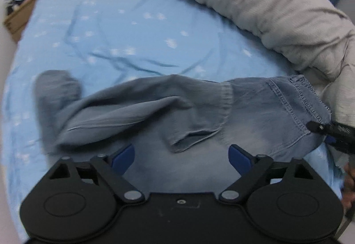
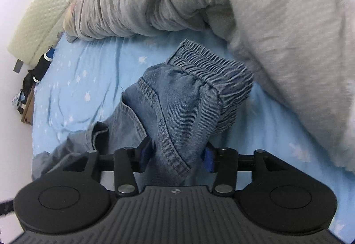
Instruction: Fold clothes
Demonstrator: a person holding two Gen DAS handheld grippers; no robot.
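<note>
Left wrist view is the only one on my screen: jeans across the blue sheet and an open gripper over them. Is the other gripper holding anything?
Observer: Yes. In the right wrist view the right gripper is shut on the jeans, pinching a bunched fold near a seam.
Operator: Which end of the jeans is that?
Observer: The waist end; the gathered elastic waistband sits just beyond its fingers.
Operator: What lies past the waistband?
Observer: The grey blanket, heaped behind it on the blue sheet.
</note>
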